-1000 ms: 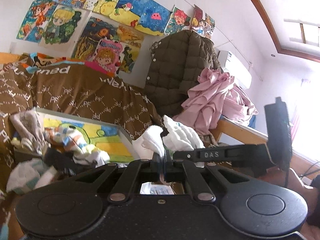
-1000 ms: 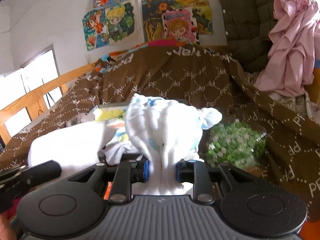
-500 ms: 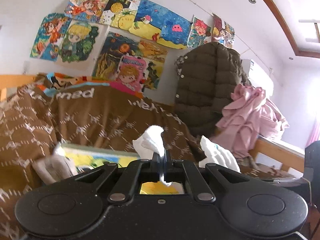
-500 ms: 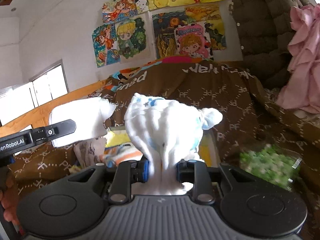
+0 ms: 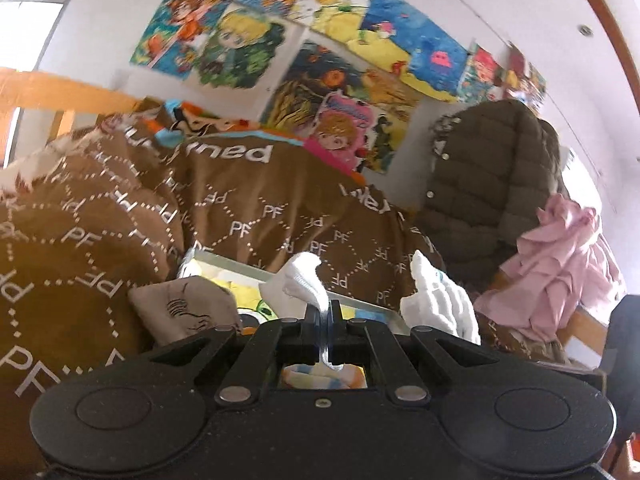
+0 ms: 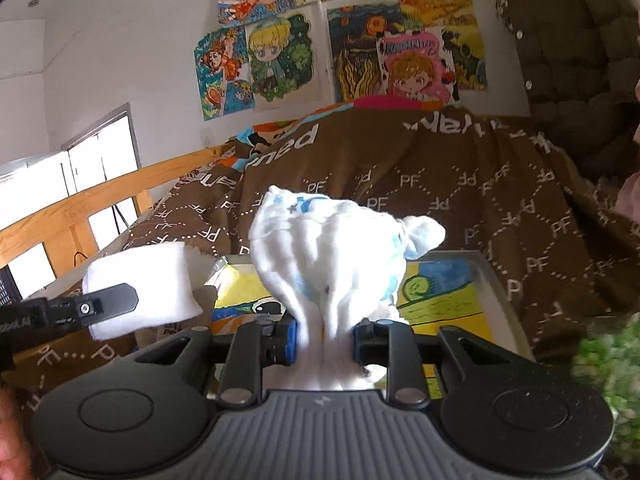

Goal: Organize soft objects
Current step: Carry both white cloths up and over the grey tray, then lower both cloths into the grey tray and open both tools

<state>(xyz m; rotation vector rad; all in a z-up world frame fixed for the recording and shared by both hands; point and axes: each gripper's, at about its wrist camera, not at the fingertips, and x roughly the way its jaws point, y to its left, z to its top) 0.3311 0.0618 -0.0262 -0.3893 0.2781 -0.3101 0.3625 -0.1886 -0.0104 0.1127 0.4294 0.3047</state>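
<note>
Across brown blanket, "PF" print, each claw gripping sock

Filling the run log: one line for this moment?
left gripper: shut on white sock | right gripper: shut on white-blue sock | tray: below

— From where is each view taken?
— Each is taken close behind its own hand-held gripper, tilted upward toward the poster wall.
— What is shared?
— The brown blanket, posters and tray, filling mid-frame.
</note>
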